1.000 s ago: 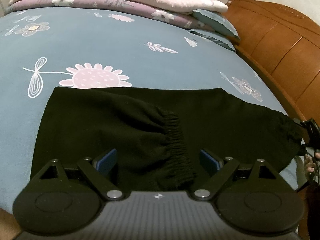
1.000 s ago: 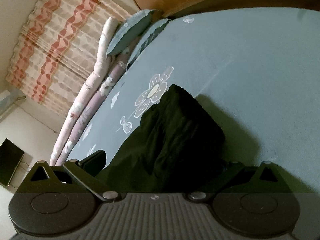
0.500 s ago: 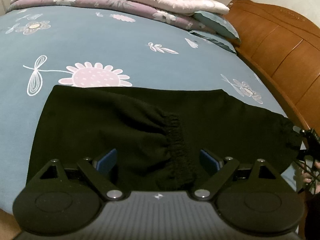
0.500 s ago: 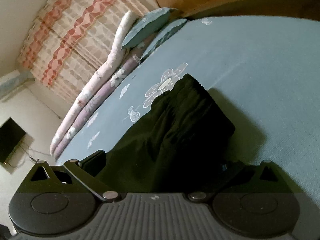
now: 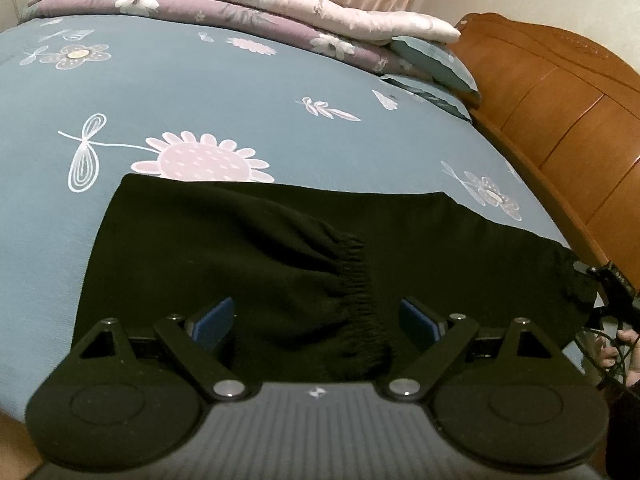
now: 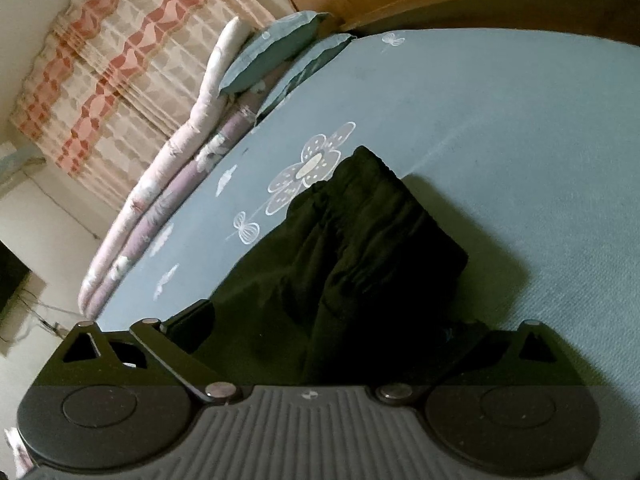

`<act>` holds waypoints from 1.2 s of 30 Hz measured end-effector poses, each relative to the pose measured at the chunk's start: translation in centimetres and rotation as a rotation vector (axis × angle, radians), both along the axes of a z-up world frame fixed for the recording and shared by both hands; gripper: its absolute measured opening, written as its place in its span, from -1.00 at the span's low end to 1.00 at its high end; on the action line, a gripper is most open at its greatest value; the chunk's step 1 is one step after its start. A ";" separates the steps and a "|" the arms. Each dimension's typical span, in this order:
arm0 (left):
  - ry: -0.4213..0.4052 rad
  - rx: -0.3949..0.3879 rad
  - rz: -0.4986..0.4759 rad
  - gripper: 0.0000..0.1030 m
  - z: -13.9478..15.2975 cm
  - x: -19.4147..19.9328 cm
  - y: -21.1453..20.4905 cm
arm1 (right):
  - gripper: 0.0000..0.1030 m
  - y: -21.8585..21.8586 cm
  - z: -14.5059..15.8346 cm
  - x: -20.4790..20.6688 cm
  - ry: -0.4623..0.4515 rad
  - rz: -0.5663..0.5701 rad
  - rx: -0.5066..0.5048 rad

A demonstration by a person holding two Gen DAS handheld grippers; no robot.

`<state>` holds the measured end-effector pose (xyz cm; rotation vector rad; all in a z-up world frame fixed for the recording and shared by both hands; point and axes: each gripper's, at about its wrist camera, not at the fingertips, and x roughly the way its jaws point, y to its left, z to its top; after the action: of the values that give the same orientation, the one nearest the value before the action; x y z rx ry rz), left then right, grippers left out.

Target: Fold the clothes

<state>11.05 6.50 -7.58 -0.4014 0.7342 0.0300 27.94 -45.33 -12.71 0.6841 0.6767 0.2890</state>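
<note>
A black garment [image 5: 240, 248] lies spread flat across the blue flowered bedsheet [image 5: 200, 92]. One gathered elastic band [image 5: 360, 280] is folded onto its middle. My left gripper [image 5: 316, 312] hovers low over that band, open, with blue pads [image 5: 212, 320] wide on either side and not pressing. In the right wrist view the garment [image 6: 360, 240] bunches into a dark hump at its end. My right gripper [image 6: 326, 324] straddles this end with its jaws wide, open; its right finger is lost in the dark cloth.
Folded pink and purple quilts [image 5: 240, 4] and two blue pillows [image 5: 436, 64] line the bed's far side. A wooden headboard [image 5: 560, 120] runs along the right. A person's hand [image 5: 628, 344] with a cable shows at the right edge. A patterned curtain [image 6: 120, 60] hangs behind.
The right gripper's view has rolled a little, so the bed and garment sit less tilted. The left gripper and the garment have stayed in place.
</note>
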 end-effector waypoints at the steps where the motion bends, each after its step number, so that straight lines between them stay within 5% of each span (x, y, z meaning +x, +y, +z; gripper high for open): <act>1: -0.002 -0.004 0.001 0.74 0.0 -0.1 0.1 | 0.95 0.2 0.0 -0.1 -0.004 -0.002 -0.018; 6: -0.011 -0.015 0.005 0.74 -0.1 -0.4 0.7 | 0.63 0.1 -0.1 -0.8 -0.004 -0.038 -0.058; 8: -0.014 -0.020 0.011 0.74 -0.2 -0.5 1.0 | 0.38 -0.4 -0.3 -1.0 0.008 -0.054 -0.057; 10: -0.012 -0.026 0.019 0.74 -0.2 -0.6 1.3 | -0.11 -0.9 -0.3 -1.1 0.049 -0.098 -0.071; 13: -0.013 -0.034 0.023 0.73 -0.3 -0.7 1.6 | -0.15 -1.3 -0.5 -1.1 0.074 -0.125 -0.040; 23: -0.051 -0.019 0.028 0.74 0.8 -2.1 2.8 | -0.26 1.4 2.0 -0.8 0.123 -0.135 -0.203; 36: -0.084 -0.027 0.037 0.73 0.7 -4.0 5.2 | -0.33 7.5 8.9 -2.7 -0.002 -0.038 -0.386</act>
<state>7.04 11.73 -6.89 -0.4393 0.6448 0.0378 25.27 -37.87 -3.83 0.3278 0.6929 0.1178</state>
